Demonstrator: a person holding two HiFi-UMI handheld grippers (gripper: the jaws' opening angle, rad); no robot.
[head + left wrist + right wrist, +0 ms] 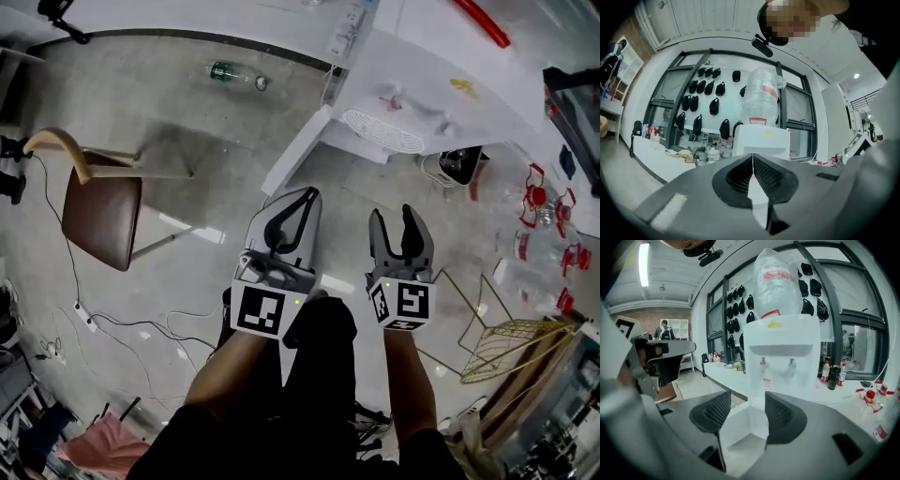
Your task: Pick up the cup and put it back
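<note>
No cup shows in any view. In the head view both grippers are held low over the floor, pointing towards a white water dispenser. My left gripper is shut with nothing in it; in the left gripper view its pads meet in a thin line, with the dispenser and its clear bottle straight ahead. My right gripper is open and empty. The right gripper view shows a clear gap between its jaws, with the dispenser and its two taps behind.
A brown chair stands at the left. A plastic bottle lies on the floor behind it. Red-capped bottles and a gold wire rack are at the right. Cables trail over the floor at lower left.
</note>
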